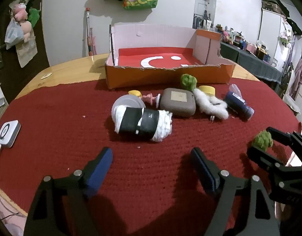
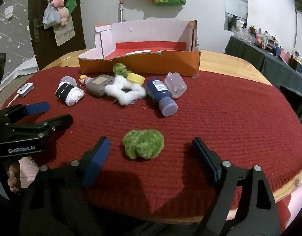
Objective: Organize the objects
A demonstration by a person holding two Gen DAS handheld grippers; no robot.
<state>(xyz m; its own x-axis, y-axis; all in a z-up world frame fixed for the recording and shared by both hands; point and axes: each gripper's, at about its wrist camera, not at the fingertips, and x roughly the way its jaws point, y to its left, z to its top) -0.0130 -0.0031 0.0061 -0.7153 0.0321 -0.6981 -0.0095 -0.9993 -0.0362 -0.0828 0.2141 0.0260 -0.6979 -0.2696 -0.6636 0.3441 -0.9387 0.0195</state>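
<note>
Both tools open | right tool (image 2: 149, 158) flanks green scrunchie (image 2: 143, 144), untouched

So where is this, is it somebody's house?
Probably a room in a home. Soft toys hang on a door, a wooden table wears a red knitted cloth, and a side table is crowded with bottles.

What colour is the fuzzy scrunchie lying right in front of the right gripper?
Green; the fuzzy scrunchie shows best in the right wrist view.
</note>
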